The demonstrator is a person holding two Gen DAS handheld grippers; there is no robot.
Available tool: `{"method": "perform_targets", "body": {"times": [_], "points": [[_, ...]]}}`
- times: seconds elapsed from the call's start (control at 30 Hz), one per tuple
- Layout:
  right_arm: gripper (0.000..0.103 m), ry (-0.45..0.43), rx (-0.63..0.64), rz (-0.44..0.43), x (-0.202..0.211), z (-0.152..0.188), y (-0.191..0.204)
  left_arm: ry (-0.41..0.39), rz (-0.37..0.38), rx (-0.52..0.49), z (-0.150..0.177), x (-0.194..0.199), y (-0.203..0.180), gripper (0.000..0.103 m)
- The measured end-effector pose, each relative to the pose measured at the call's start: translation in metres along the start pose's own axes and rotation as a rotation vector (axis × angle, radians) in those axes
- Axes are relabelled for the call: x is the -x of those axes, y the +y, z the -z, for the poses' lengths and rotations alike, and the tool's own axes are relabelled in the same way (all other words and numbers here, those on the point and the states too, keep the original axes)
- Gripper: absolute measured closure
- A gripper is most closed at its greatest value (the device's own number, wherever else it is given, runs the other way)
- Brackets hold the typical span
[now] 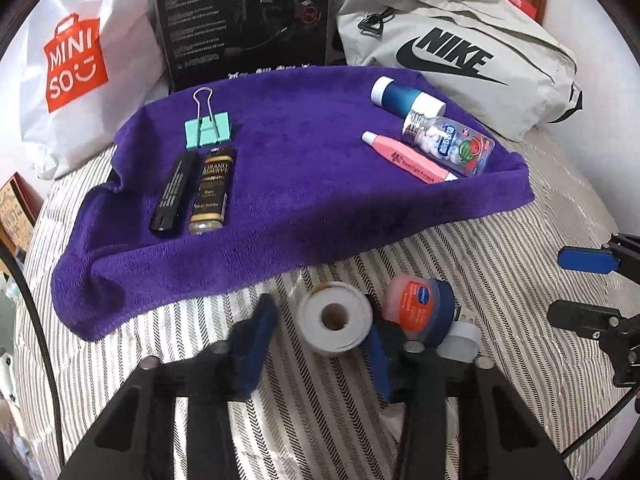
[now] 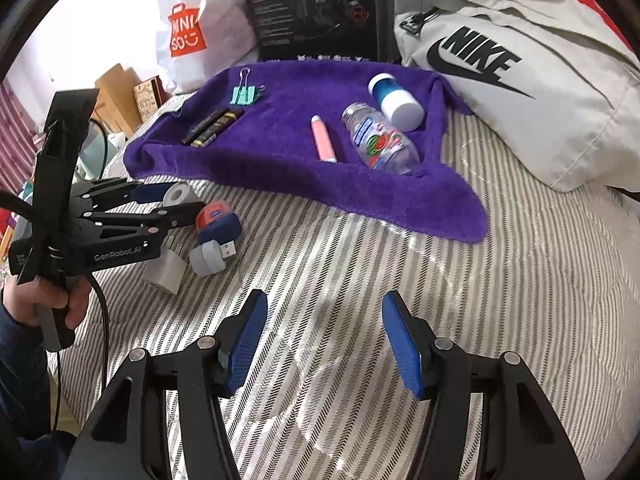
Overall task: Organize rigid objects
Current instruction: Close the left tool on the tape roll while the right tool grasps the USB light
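A white tape roll lies on the striped bedding between the blue pads of my left gripper. The right pad is at the roll's side, and a small gap shows at the blurred left pad. A small Vaseline jar sits just right of the roll, with a grey USB adapter beside it. In the right wrist view my left gripper reaches in from the left, held by a hand. My right gripper stands open over bare bedding with nothing between its fingers. The purple towel holds the sorted items.
On the towel lie a green binder clip, a black tube, a dark gold-labelled bottle, a pink tube, a clear candy bottle and a blue-white container. Behind stand a Miniso bag, a black box and a Nike bag.
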State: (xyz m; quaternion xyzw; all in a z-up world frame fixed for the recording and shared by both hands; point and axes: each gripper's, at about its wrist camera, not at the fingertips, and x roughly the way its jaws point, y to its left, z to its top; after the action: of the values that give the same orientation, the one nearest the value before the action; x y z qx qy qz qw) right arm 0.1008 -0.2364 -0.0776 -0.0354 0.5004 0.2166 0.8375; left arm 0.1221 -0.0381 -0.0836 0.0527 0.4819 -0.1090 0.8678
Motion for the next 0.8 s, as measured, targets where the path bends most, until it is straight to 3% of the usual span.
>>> {"method": "perform_targets", "body": {"times": [0.07,0.47,0.8], "points": [[0.044,0.006,0.005,0.0,-0.003,0.0,0.002,-0.008,0.006,0.004,-0.001,0.001,0.002,0.076],[0.044,0.004,0.05,-0.066,-0.015,-0.009,0.03,-0.003,-0.045,0.051,0.011,0.011,0.034,0.076],[0.044,0.005,0.143,-0.122,-0.037,-0.019,0.056,-0.001,-0.023,0.137,0.025,0.019,0.06,0.076]]}}
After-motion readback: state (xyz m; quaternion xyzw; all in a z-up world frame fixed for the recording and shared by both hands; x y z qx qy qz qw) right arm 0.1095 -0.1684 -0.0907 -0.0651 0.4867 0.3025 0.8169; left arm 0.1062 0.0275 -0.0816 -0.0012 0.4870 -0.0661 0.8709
